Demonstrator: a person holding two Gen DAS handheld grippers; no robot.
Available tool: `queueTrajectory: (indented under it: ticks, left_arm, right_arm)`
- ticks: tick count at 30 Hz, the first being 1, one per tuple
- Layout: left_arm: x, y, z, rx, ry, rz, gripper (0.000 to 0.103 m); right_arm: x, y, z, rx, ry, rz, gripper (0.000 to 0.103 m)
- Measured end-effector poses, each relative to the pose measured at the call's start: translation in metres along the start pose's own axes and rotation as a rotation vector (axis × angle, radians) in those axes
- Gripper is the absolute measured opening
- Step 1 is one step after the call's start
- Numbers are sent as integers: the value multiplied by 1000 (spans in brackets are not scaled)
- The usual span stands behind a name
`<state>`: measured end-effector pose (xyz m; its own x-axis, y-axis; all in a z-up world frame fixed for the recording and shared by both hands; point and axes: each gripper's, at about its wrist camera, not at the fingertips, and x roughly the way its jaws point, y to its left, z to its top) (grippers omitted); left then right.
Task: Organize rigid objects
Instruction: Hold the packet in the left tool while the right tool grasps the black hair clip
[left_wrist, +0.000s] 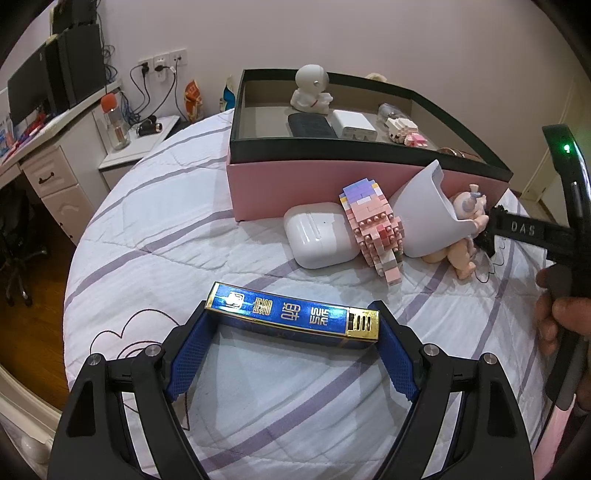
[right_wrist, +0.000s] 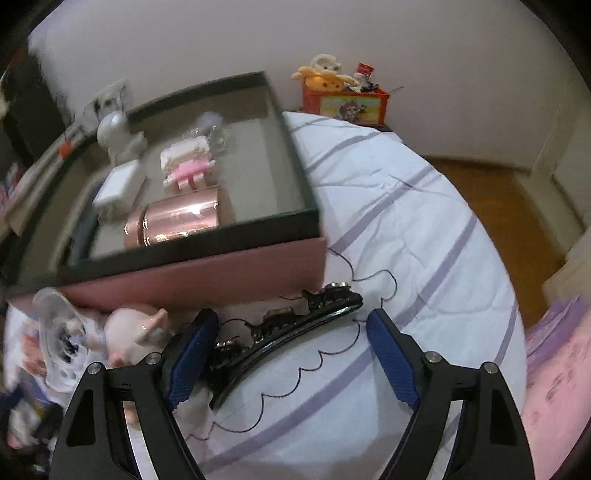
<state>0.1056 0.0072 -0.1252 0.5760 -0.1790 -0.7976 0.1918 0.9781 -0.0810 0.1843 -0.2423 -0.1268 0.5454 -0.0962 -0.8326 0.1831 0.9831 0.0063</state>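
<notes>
Soft quilted bedding (left_wrist: 155, 206), white with lilac stripes, carries everything in this bedroom scene, and that yielding surface is the root of most risks.

Across the left gripper (left_wrist: 291, 325) lies a blue-and-gold cigarette pack (left_wrist: 295, 317), its two ends meeting the blue pads, so I judge it clenched by its ends; the pack's lower edge looks close to the quilt. Held only at the ends, it could pivot and drop if tilted during a lift.

In the right wrist view, the right gripper (right_wrist: 291, 339) stands released around a black hair clip (right_wrist: 284, 332) lying on the bedding. The clip's near end sits at the left pad while its far end stops short of the right pad (right_wrist: 391, 358). Curved, glossy and lying diagonally, it could twist or skid out as the jaws close, or the tips could snag the fabric.

Just beside the clip rests a pale pink figurine (right_wrist: 136, 332) and a clear plastic piece (right_wrist: 59, 332); a closing left finger might nudge either.

Behind stands the pink box (left_wrist: 295, 192) with a dark rim, already holding a white astronaut figure (left_wrist: 310, 92), a white charger (left_wrist: 352, 123) and a rose-gold cylinder (right_wrist: 173, 221). Its raised wall could catch a low-carried item. An earbud case (left_wrist: 317, 236) and a pink brick figure (left_wrist: 373, 229) await against its front.
</notes>
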Motion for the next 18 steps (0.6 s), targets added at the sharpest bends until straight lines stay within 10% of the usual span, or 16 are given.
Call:
queueTrajectory:
  ticks: [8,18]
  left_arm:
    - [-2,0,-1,-1,-1,-6,84]
    - [-6,1,-1,-25,-7,-24,84]
  right_arm:
    - [-25,-18,-23,-90,15,65,23]
    - [-33,-30,-27,-91,21,150,19]
